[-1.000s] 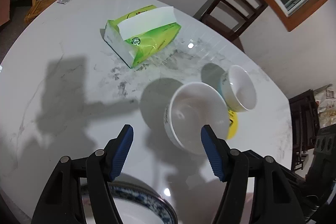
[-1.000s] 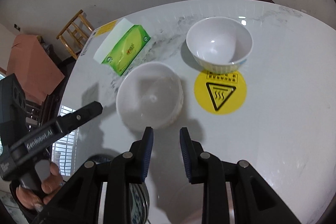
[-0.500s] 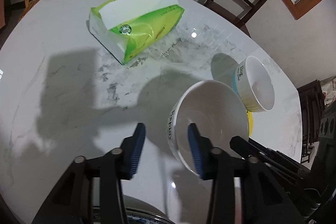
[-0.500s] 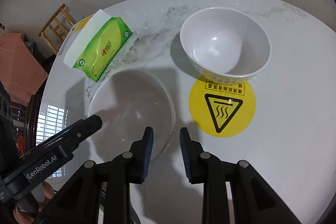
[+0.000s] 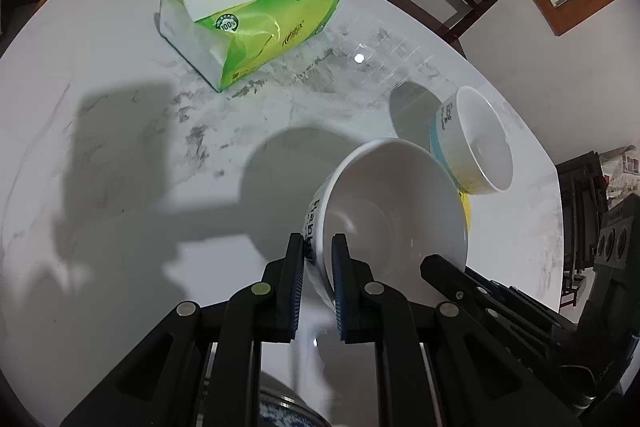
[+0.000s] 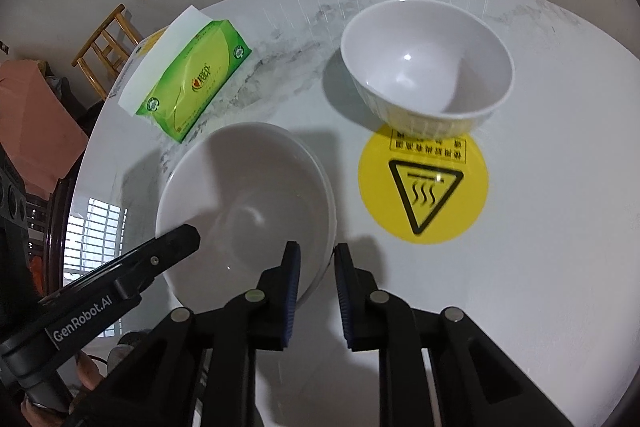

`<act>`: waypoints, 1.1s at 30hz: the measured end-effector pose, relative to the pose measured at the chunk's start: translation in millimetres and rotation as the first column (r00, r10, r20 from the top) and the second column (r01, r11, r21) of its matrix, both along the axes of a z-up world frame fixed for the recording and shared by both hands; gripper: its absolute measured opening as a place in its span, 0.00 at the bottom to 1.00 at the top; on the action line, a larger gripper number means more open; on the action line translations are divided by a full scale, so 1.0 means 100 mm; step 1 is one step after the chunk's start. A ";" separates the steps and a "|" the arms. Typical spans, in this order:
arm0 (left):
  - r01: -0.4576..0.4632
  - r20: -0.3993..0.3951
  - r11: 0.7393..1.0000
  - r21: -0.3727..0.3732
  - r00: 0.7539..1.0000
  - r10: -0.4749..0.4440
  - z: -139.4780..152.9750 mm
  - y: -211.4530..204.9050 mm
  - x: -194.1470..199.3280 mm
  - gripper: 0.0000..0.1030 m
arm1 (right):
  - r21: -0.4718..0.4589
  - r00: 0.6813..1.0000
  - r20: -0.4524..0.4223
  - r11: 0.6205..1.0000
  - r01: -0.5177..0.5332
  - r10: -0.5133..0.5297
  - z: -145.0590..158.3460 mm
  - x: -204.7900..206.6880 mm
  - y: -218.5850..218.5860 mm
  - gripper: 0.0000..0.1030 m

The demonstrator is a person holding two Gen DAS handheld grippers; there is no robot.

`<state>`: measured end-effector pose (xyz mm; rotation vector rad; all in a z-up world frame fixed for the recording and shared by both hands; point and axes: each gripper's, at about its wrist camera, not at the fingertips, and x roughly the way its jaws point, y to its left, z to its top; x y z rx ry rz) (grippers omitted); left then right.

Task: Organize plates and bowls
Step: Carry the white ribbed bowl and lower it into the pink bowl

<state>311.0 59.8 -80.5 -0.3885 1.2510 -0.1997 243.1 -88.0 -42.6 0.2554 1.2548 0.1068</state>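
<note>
Setting: round marble-look counter (image 5: 104, 131) is carrying the crockery; wooden chairs are standing around it.
Large bowl (image 5: 396, 203): sitting near the counter's near edge, just beside the yellow sticker (image 6: 424, 187), well apart from the tissue pack (image 5: 256, 27).
Small bowl (image 6: 426, 67): resting upright beyond the sticker, its foot overlapping the sticker's far edge; in the left wrist view its wall is showing a blue band and dark lettering.
Left gripper (image 5: 318, 247): closing on the large bowl's near rim, one pad outside the lettered wall and one inside; contact is looking made.
Right gripper (image 6: 316, 255): straddling the same bowl's rim on the opposite side, one pad inside and one outside. A gap is showing beside the outer pad in the right wrist view, so this hold is looking looser than the left one.
Handling: glazed ware, probably stiff, smooth and breakable; the thin rim is offering the only narrow place for the pads. Glaze is likely to be slipping under a light pinch, so two opposed rim holds are suiting a level lift.
Step, judged: both rim holds are being set, presumably for lifting and stacking with the small bowl.
Foreground: patterned rim (image 5: 288, 409), perhaps a plate, is peeking out below the left gripper; too little is showing to tell more.
</note>
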 end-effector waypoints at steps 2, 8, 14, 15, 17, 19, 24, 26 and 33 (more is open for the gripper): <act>0.003 0.004 1.000 0.004 1.000 -0.003 0.03 0.00 -0.06 0.11 | -0.002 1.000 0.006 1.000 -0.003 0.003 0.03 -0.04 0.00 0.17; 0.002 0.006 1.000 0.001 1.000 -0.002 0.14 -0.02 -0.26 0.11 | 0.004 1.000 0.024 1.000 -0.018 0.018 0.14 -0.19 0.01 0.17; 0.008 0.037 1.000 0.002 0.999 -0.008 0.32 -0.06 -0.46 0.11 | -0.003 0.999 0.042 1.000 -0.030 0.030 0.28 -0.42 0.03 0.17; 0.007 0.042 1.000 -0.002 0.999 -0.007 0.35 -0.06 -0.50 0.11 | -0.002 0.999 0.044 1.000 -0.030 0.030 0.30 -0.47 0.02 0.17; 0.008 0.050 1.000 -0.007 0.999 -0.008 0.40 -0.08 -0.57 0.11 | 0.001 0.998 0.048 1.000 -0.029 0.029 0.35 -0.55 0.00 0.17; 0.014 0.056 1.000 -0.007 0.998 -0.014 0.44 -0.10 -0.63 0.11 | 0.006 0.998 0.053 1.000 -0.029 0.028 0.40 -0.64 -0.03 0.17; 0.024 0.070 1.000 -0.005 0.997 -0.024 0.56 -0.17 -0.82 0.11 | 0.008 0.997 0.073 1.000 -0.025 0.024 0.53 -0.86 -0.11 0.17; 0.028 0.074 1.000 -0.008 0.997 -0.027 0.60 -0.20 -0.89 0.11 | 0.005 0.996 0.082 1.000 -0.025 0.024 0.58 -0.94 -0.14 0.17; 0.049 0.105 0.999 -0.009 0.993 -0.048 0.79 -0.36 -1.11 0.11 | 0.004 0.993 0.117 1.000 -0.014 0.014 0.78 -1.21 -0.30 0.17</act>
